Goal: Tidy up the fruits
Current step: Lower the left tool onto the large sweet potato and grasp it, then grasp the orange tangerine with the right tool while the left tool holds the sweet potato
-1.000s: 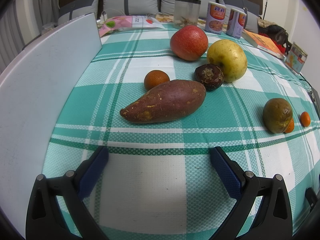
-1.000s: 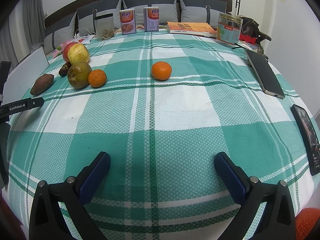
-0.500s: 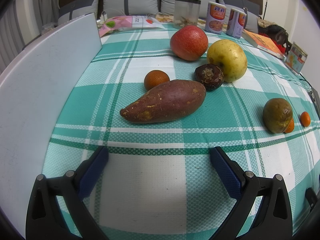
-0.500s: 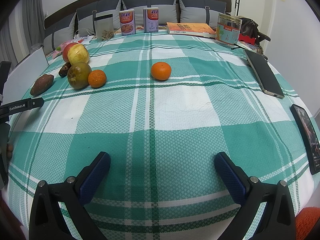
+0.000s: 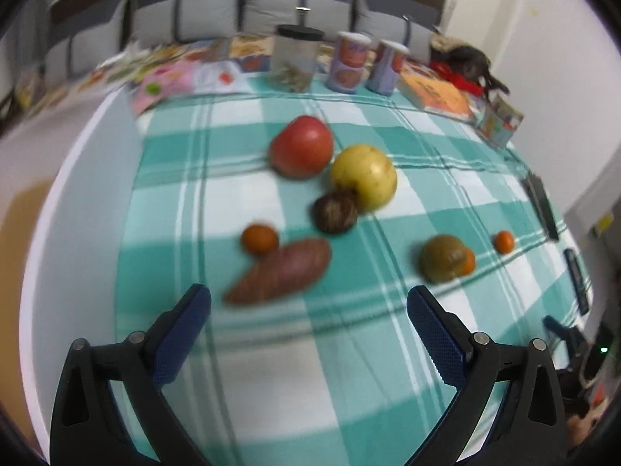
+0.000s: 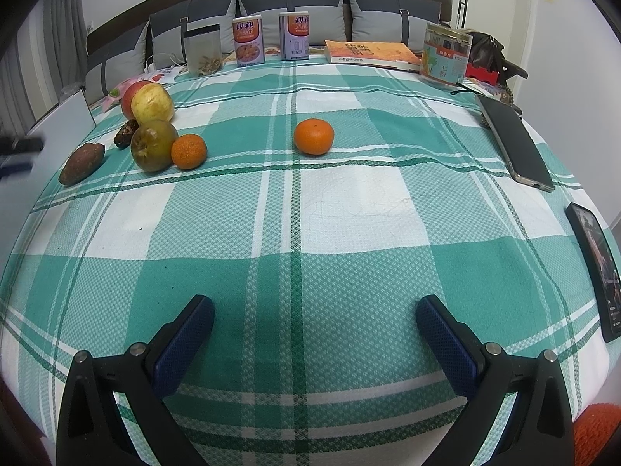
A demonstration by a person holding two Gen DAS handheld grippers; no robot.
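L gripper (image 5: 308, 303): jaws wide apart, empty, touching nothing; we hold it above the cloth.
R gripper (image 6: 315, 314): jaws wide apart too, empty, over bare checked cloth (image 6: 349, 202).
In front of L: sweet potato (image 5: 281, 270) nearest, between the finger lines, w/ a small orange (image 5: 259, 238) touching its far-left side.
Beyond: dark round fruit (image 5: 335, 211) against a yellow apple (image 5: 365, 176); red apple (image 5: 302, 145) just beside that.
Right of L: brown-green fruit (image 5: 442, 258) w/ a mandarin (image 5: 467, 262) tucked behind it.
In front of R: lone mandarin (image 6: 313, 136) mid-cloth, well apart from the fruit cluster at left; nothing in the way.
Back edge: two tins (image 6: 248, 40), jar (image 6: 202, 50), book (image 6: 372, 52).
Only R view shows: tablet (image 6: 514, 145) and phone (image 6: 597, 264) at right edge, both sharp.
Only L view shows: white board (image 5: 77, 202) at left; we see this view blurred.
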